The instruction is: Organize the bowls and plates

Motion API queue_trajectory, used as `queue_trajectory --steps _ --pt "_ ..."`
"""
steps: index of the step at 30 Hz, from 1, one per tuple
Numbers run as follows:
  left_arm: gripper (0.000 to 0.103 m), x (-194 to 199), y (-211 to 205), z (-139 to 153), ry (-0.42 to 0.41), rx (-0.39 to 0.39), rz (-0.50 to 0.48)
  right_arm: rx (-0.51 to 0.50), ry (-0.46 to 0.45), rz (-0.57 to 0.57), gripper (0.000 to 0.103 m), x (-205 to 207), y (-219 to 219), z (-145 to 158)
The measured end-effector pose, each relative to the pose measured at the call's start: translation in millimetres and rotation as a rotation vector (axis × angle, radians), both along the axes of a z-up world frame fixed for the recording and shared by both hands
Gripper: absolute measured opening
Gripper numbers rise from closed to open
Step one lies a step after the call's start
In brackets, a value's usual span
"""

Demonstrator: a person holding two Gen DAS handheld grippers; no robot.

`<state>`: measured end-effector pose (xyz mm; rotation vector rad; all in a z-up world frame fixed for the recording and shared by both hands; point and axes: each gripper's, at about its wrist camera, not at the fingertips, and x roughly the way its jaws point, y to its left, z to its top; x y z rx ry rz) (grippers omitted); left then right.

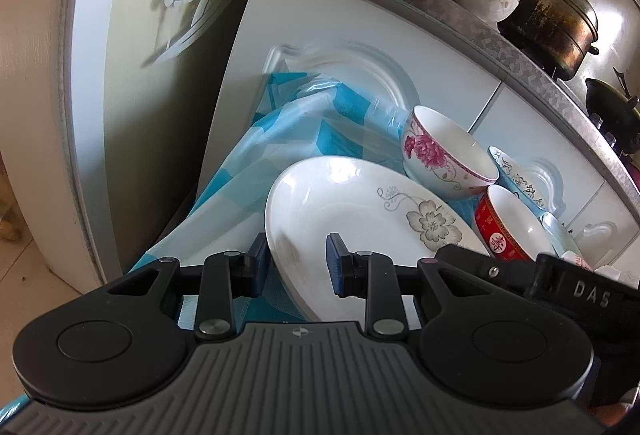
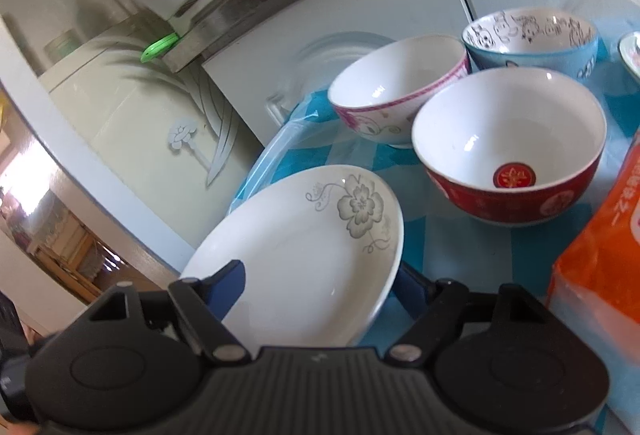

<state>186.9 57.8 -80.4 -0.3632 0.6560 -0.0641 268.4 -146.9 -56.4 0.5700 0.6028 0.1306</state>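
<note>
Plate (image 1: 360, 211) sat tilted at the table's (image 2: 440, 247) near-left corner. Left gripper (image 1: 296, 267) straddled its rim; contact unclear. Right gripper (image 2: 324, 281) straddled the near edge, right finger half hidden, grip unclear. Red bowl (image 2: 512, 155) sat behind; orange pack (image 2: 600, 235) cut off.

left gripper (image 1: 298, 265): black plastic frame over a grey ribbed body with a small diamond logo; two round black housings with raised discs, angled black link arms on silver pivot screws, dark blue flat pads on the fingertips. right gripper (image 2: 320, 285): same black and grey build, silver screws, blue pads; from the left wrist view its black side shows embossed letters "das".
</note>
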Motion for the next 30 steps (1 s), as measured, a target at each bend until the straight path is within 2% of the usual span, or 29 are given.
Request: queue_trajectory --steps 15,30 --pt "0.03 -40.3 -0.6 31.9 -0.075 -0.001 -0.019 -0.073 -0.104 0.001 0.077 -45.4 13.0 22.7" --pt "0.03 -108.1 -17.3 59.6 -0.133 0.028 -0.105 -0.135 -0.196 -0.02 0.076 -132.3 16.9 44.6"
